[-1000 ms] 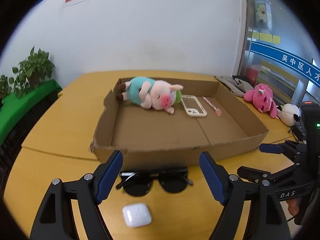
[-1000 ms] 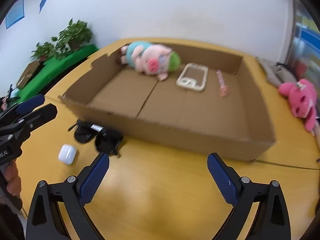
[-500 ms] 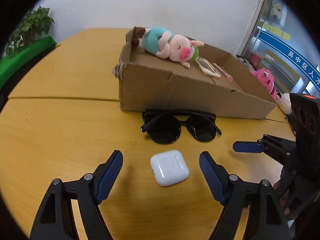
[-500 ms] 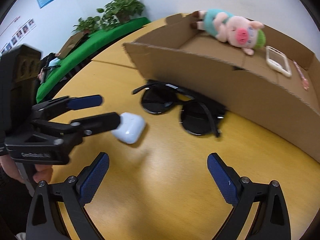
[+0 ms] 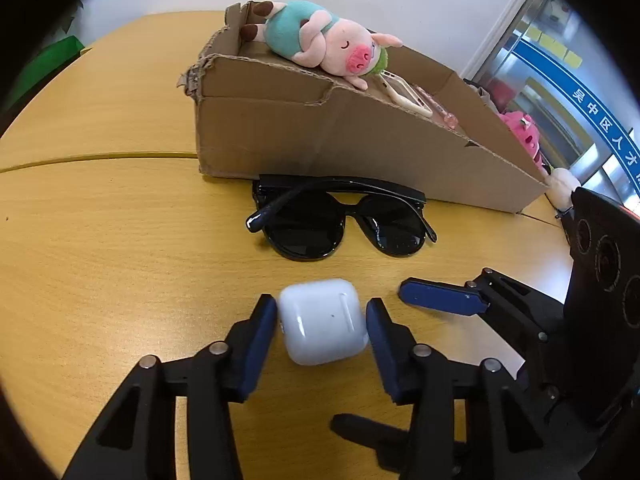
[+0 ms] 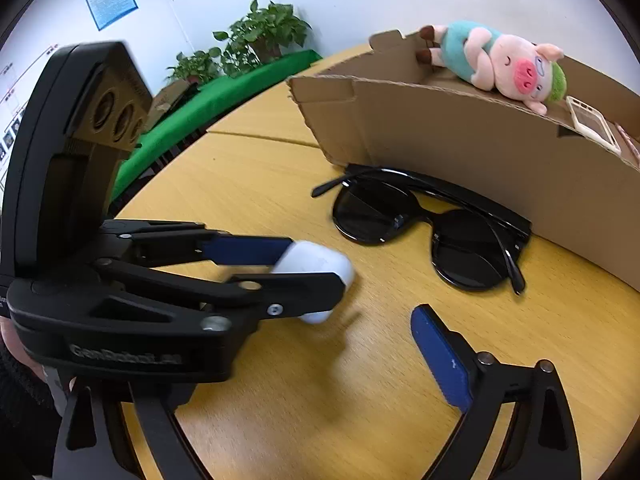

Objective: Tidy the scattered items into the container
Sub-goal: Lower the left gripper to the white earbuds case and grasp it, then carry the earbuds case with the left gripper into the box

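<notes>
My left gripper [image 5: 322, 330] is shut on a white earbud case [image 5: 323, 321] resting on the wooden table; it also shows in the right wrist view [image 6: 316, 268]. Black sunglasses [image 5: 340, 220] lie folded just beyond the case, against the front wall of the cardboard box [image 5: 360, 140]; they also show in the right wrist view [image 6: 428, 232]. The box [image 6: 480, 152] holds a plush pig [image 5: 324, 38], a phone case [image 5: 408, 94] and a pink pen [image 5: 440, 110]. My right gripper is open; one blue finger [image 6: 440, 364] hovers near the sunglasses, and in the left wrist view a finger [image 5: 440, 302] sits right of the case.
A pink plush toy [image 5: 524, 136] and a white plush [image 5: 562, 186] lie on the table right of the box. Potted plants [image 6: 256, 40] and a green surface [image 6: 224, 92] stand beyond the table's left edge. A glass door is at the right.
My left gripper moved forward and down and closed its jaws on the white earbud case. My right gripper came lower and closer to the sunglasses.
</notes>
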A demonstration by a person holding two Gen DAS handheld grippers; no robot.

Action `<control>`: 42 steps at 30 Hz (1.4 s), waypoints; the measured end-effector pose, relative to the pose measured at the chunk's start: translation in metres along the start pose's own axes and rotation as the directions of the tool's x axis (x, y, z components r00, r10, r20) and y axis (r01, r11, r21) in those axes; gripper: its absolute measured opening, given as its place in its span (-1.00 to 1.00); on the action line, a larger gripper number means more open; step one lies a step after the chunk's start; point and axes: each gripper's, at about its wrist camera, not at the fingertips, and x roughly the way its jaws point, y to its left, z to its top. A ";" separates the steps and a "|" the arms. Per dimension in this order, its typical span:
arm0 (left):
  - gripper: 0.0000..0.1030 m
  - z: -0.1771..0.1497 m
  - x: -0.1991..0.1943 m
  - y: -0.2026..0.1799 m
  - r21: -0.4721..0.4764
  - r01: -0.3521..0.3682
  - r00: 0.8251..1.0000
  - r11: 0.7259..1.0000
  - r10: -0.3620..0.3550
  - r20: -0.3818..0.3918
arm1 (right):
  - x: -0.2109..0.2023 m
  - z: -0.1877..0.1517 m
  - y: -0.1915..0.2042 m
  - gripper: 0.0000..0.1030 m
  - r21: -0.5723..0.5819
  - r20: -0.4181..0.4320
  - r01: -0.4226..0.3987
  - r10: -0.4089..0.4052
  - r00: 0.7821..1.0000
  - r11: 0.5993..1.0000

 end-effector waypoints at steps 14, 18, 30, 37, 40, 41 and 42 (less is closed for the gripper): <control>-0.16 0.004 0.003 -0.009 -0.012 -0.004 1.000 1.000 0.003 -0.015 | 0.010 0.007 0.007 0.03 -0.057 -0.022 0.083 -0.085 0.996 0.995; -0.16 0.002 0.002 -0.011 -0.014 -0.014 1.000 1.000 0.014 -0.018 | 0.009 0.005 0.012 0.03 -0.068 -0.021 0.107 -0.109 0.994 0.992; -0.17 0.004 -0.014 -0.025 -0.007 -0.019 1.000 1.000 0.019 0.021 | -0.015 -0.001 0.020 0.00 -0.052 0.009 0.115 -0.115 0.993 0.992; -0.17 0.022 -0.037 -0.050 0.040 -0.028 0.997 0.999 0.025 0.077 | -0.047 0.014 0.022 -0.01 -0.039 0.077 0.140 -0.137 0.988 0.989; -0.17 0.038 -0.045 -0.061 0.061 -0.028 0.995 0.998 0.022 0.096 | -0.060 0.023 0.020 -0.01 -0.039 0.098 0.155 -0.151 0.984 0.987; -0.17 0.045 -0.047 -0.064 0.066 -0.027 0.994 0.997 0.020 0.103 | -0.065 0.028 0.019 -0.01 -0.039 0.107 0.162 -0.158 0.982 0.986; -0.17 0.050 -0.049 -0.068 0.071 -0.027 0.994 0.997 0.019 0.110 | -0.069 0.033 0.017 -0.01 -0.038 0.113 0.167 -0.162 0.980 0.985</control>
